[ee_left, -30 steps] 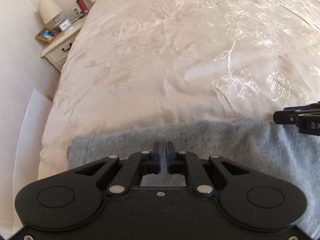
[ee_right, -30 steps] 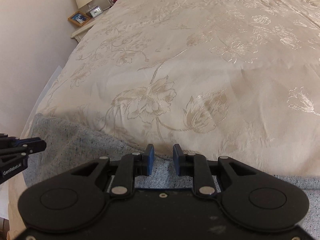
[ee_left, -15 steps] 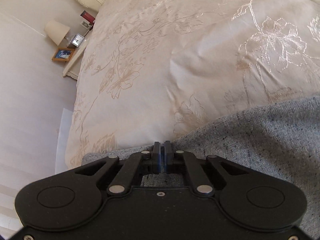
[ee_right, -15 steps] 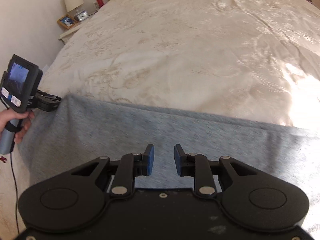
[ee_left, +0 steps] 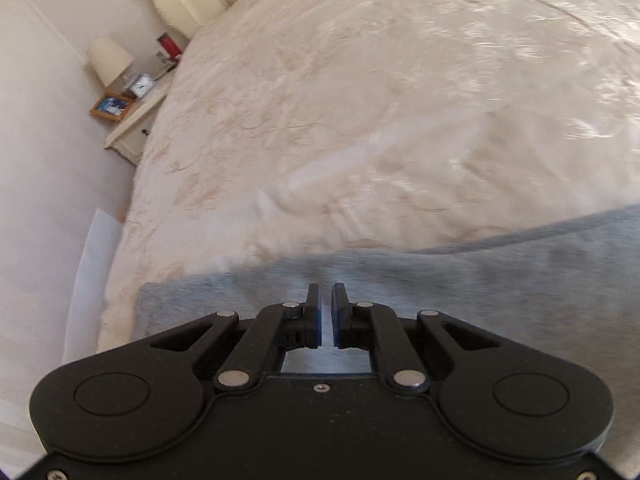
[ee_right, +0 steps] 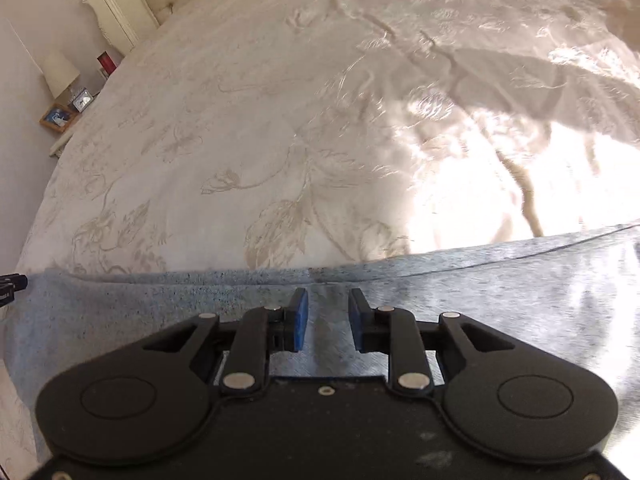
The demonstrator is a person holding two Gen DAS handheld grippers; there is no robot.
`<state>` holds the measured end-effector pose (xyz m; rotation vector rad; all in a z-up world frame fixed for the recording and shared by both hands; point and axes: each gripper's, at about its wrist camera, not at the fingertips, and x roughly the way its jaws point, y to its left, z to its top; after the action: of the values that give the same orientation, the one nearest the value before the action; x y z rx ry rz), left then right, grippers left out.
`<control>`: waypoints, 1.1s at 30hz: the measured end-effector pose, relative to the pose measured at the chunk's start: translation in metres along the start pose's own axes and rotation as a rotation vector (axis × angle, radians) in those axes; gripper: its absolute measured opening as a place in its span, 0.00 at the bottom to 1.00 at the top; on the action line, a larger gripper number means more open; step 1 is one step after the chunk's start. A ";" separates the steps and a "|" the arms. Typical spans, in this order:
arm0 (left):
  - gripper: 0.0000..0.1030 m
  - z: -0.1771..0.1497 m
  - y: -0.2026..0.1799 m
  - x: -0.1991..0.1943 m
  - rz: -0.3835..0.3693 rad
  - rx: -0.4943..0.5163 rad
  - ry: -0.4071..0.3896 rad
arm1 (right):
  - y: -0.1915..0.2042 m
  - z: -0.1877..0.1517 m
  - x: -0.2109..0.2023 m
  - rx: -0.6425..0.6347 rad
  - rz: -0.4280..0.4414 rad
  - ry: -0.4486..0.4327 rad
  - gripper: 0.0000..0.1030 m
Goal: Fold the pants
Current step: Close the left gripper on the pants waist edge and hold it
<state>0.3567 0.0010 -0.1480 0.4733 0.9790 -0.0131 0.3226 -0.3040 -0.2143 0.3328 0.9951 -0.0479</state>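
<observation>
The grey pants lie flat across the near edge of a cream floral bedspread. My left gripper hovers over their left end with its jaws slightly apart and nothing between them. In the right wrist view the pants stretch from left to right, and my right gripper is open and empty above their middle. The tip of the left gripper shows at the pants' left end.
A bedside table with a lamp, a clock and a framed photo stands left of the bed. A cream headboard is at the far end. A white panel lies along the bed's left side.
My left gripper has let go of the pants' edge and its jaws have parted slightly. The pants have settled flat on the bed. My right gripper stays open and has moved closer over the pants.
</observation>
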 end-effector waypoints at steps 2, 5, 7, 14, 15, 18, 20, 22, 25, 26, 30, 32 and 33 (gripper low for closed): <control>0.15 -0.006 -0.036 -0.016 -0.076 0.031 -0.005 | -0.022 -0.007 -0.027 0.009 -0.008 -0.006 0.24; 0.15 -0.014 -0.089 -0.031 -0.154 0.098 -0.025 | -0.063 -0.023 -0.064 0.002 -0.075 0.000 0.25; 0.15 -0.017 -0.120 -0.035 -0.201 0.137 -0.022 | -0.087 -0.033 -0.077 0.007 -0.110 0.025 0.25; 0.15 -0.003 -0.190 -0.004 -0.123 0.218 0.027 | -0.148 -0.050 -0.076 0.026 -0.158 0.070 0.25; 0.15 0.001 -0.192 0.005 -0.104 0.211 0.043 | -0.151 -0.048 -0.070 0.023 -0.166 0.073 0.25; 0.12 0.012 -0.196 0.020 -0.038 0.207 0.054 | -0.162 -0.032 -0.047 0.004 -0.184 0.074 0.24; 0.10 0.019 -0.199 0.025 -0.010 0.212 0.066 | -0.168 -0.017 -0.031 -0.020 -0.195 0.083 0.22; 0.10 0.024 -0.201 0.026 0.010 0.205 0.080 | -0.176 -0.005 -0.020 -0.020 -0.196 0.076 0.22; 0.12 0.031 -0.197 0.018 0.018 0.156 0.097 | -0.192 0.008 -0.025 0.034 -0.160 0.050 0.21; 0.15 0.033 -0.194 0.012 0.014 0.134 0.096 | -0.198 0.010 -0.033 0.060 -0.145 0.029 0.22; 0.15 0.036 -0.195 -0.022 -0.035 0.072 0.063 | -0.224 0.002 -0.078 0.138 -0.109 -0.035 0.25; 0.15 0.036 -0.206 -0.039 -0.078 0.074 0.039 | -0.236 -0.010 -0.097 0.164 -0.124 -0.043 0.28; 0.15 0.036 -0.214 -0.045 -0.100 0.085 0.029 | -0.240 -0.016 -0.103 0.169 -0.132 -0.047 0.29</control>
<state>0.3132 -0.2143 -0.1766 0.5032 1.0329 -0.1383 0.2077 -0.5381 -0.1979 0.4177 0.9680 -0.2597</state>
